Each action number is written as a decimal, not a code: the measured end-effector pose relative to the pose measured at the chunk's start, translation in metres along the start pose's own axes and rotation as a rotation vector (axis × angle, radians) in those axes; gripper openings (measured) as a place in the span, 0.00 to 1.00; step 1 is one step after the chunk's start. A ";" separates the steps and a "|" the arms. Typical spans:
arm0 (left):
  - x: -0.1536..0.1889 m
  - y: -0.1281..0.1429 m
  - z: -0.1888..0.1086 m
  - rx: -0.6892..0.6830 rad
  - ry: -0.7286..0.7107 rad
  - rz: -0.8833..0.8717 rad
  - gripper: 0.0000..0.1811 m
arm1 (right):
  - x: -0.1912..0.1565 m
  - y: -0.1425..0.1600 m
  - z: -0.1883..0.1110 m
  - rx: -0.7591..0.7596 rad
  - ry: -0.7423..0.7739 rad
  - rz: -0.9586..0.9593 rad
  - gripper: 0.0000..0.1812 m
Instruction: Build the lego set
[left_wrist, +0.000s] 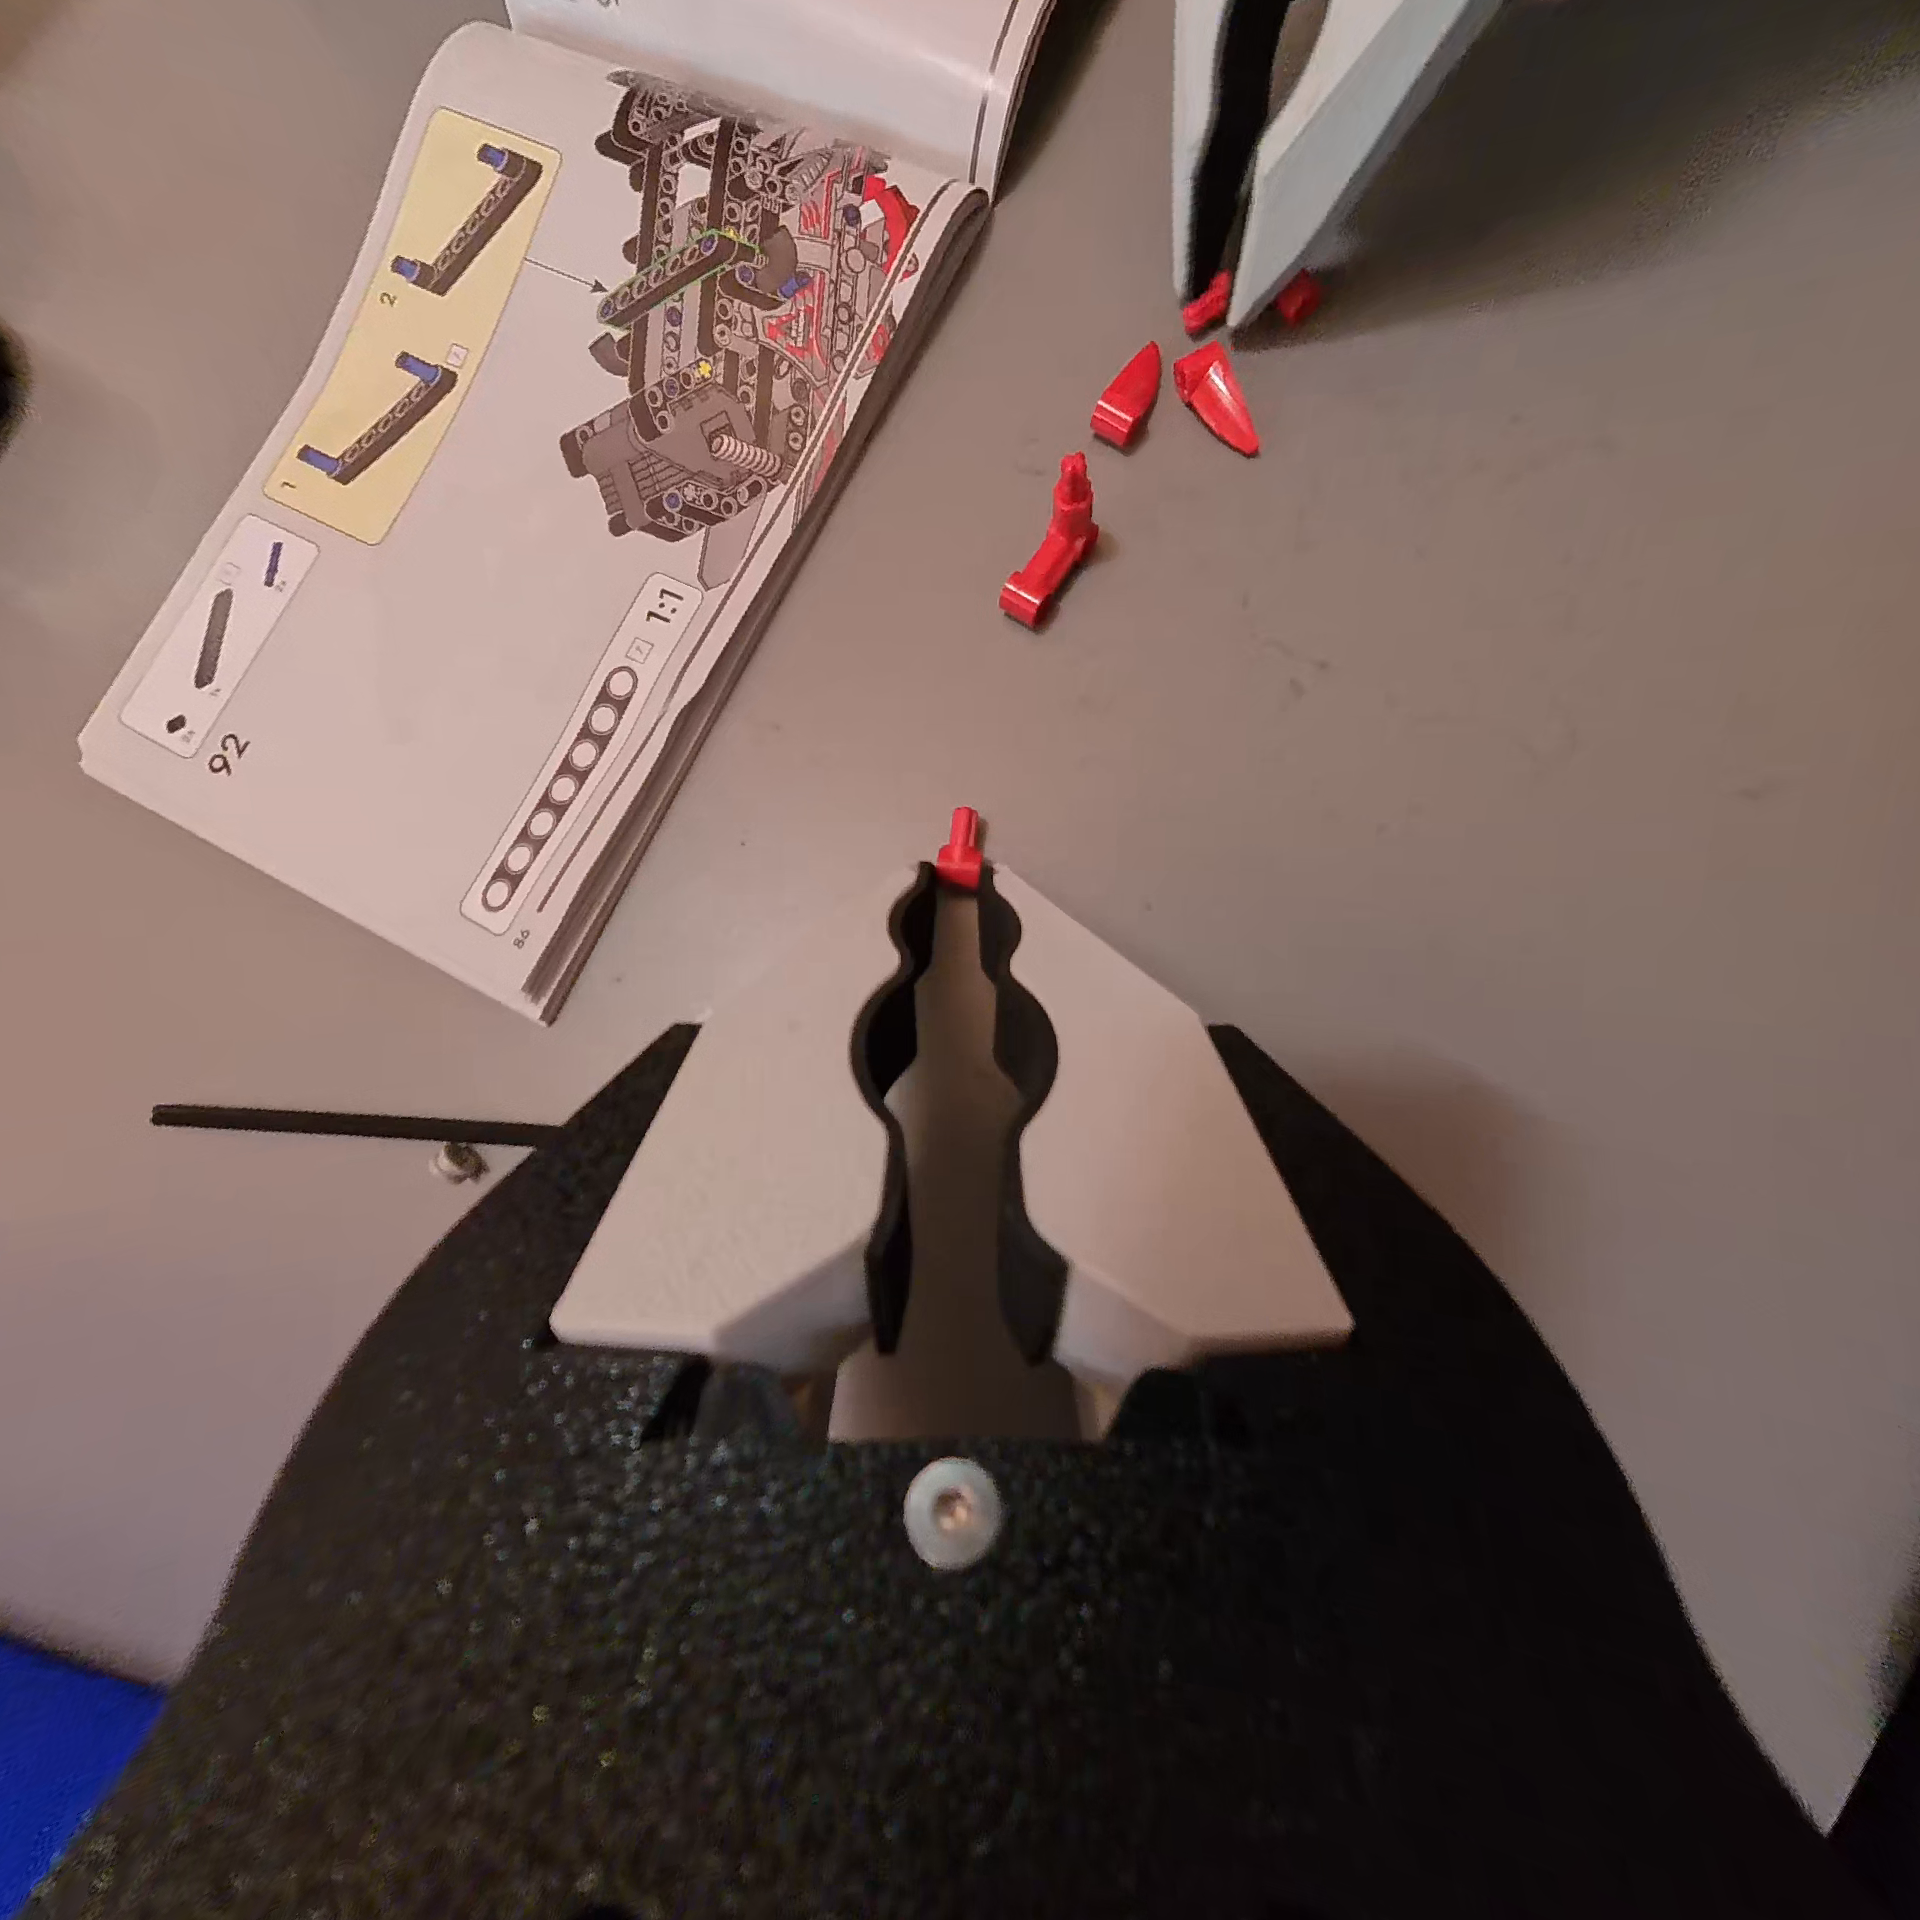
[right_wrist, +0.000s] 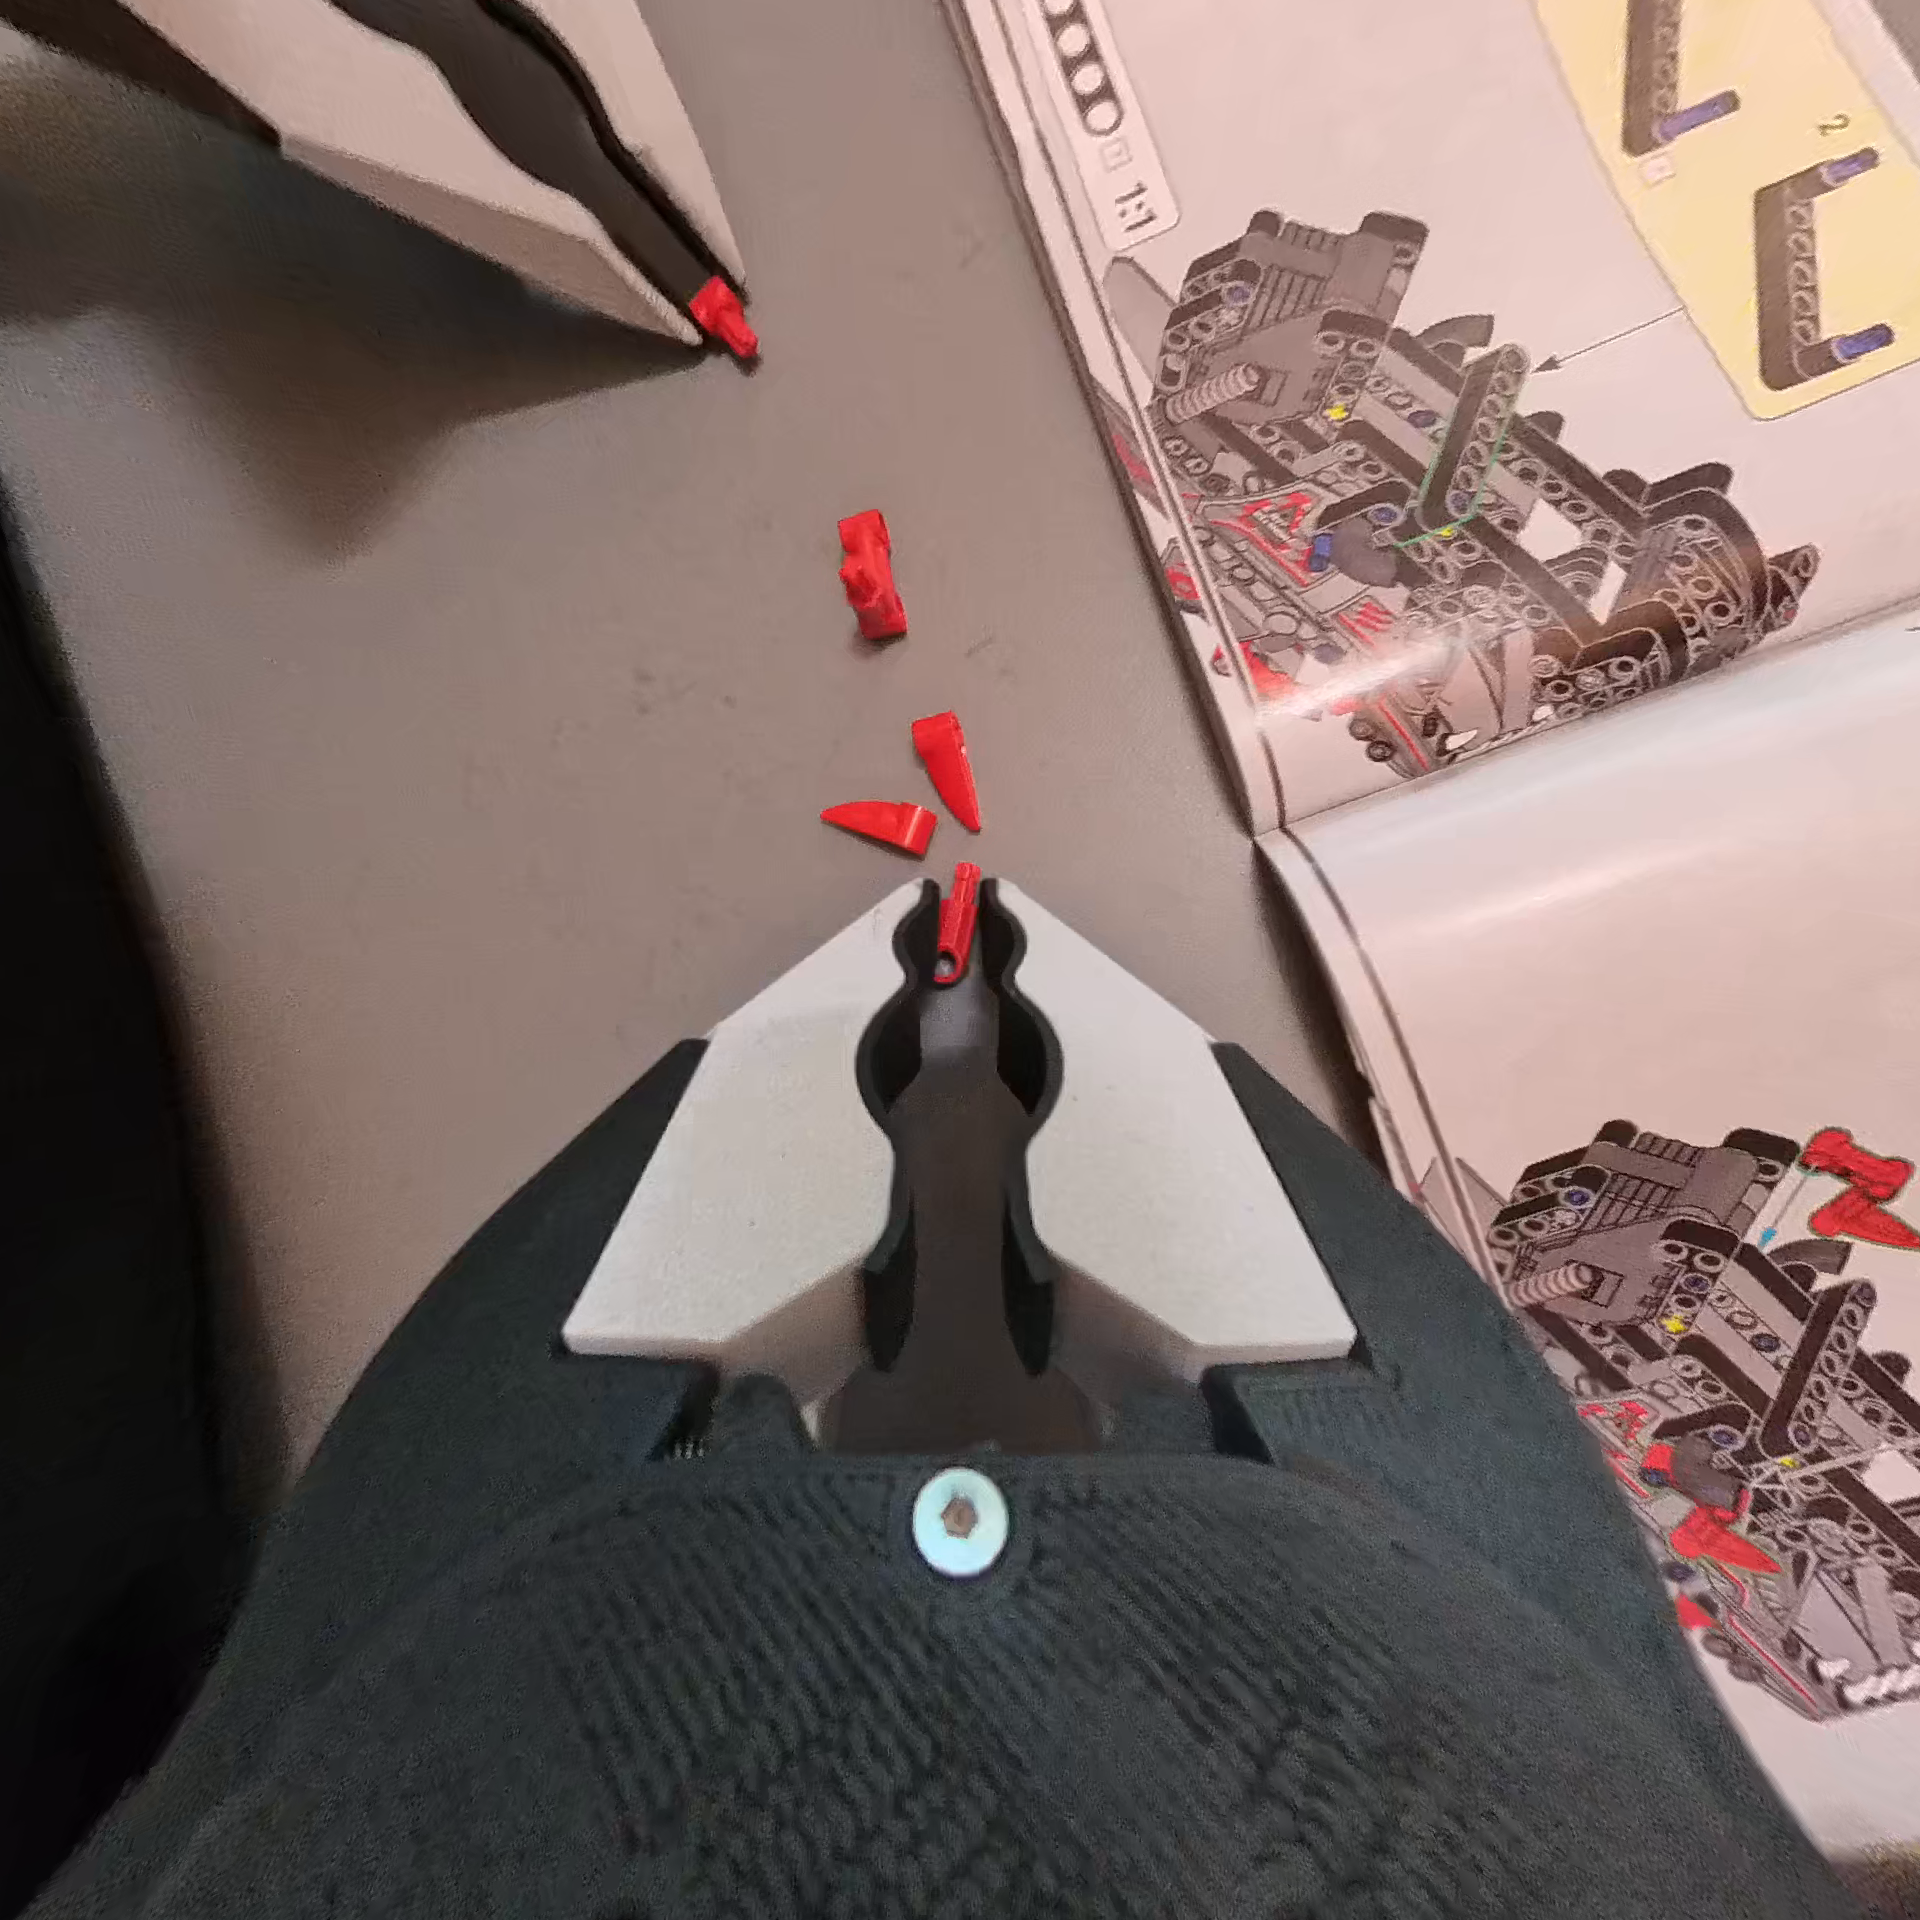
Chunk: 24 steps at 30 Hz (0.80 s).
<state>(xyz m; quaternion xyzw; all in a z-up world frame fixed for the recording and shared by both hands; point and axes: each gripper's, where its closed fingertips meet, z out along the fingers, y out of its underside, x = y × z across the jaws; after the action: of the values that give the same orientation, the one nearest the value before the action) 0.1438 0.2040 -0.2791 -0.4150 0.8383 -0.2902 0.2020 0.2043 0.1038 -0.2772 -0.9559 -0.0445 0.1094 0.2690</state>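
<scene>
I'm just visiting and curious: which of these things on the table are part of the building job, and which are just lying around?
In use:
- left gripper pinching a small red peg
- right gripper pinching a red pin
- two red wedges
- red connector
- open instruction booklet

Lying about:
- thin black rod
- small screw

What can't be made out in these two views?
- Red piece in the left hand-held gripper: mostly hidden between the fingers, left wrist view.
- Red pin in the right hand-held gripper: rear end in shadow, right wrist view.
- Booklet: cut off by the frame edges in both views.
- Black rod: one end hidden behind the gripper body.
</scene>
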 end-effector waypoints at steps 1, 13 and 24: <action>0.000 0.000 0.000 0.002 0.001 0.001 0.03 | -0.002 0.001 0.000 -0.009 0.020 -0.024 0.03; 0.000 -0.001 0.001 0.014 0.049 0.044 0.03 | 0.001 -0.022 -0.043 0.511 0.151 0.042 0.03; 0.004 -0.006 -0.001 0.010 0.069 0.076 0.03 | 0.008 -0.049 -0.115 1.205 -0.194 0.378 0.03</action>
<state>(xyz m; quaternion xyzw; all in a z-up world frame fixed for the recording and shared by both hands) 0.1443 0.1982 -0.2746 -0.3714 0.8585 -0.3007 0.1860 0.2374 0.0887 -0.1569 -0.6142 0.1701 0.2471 0.7299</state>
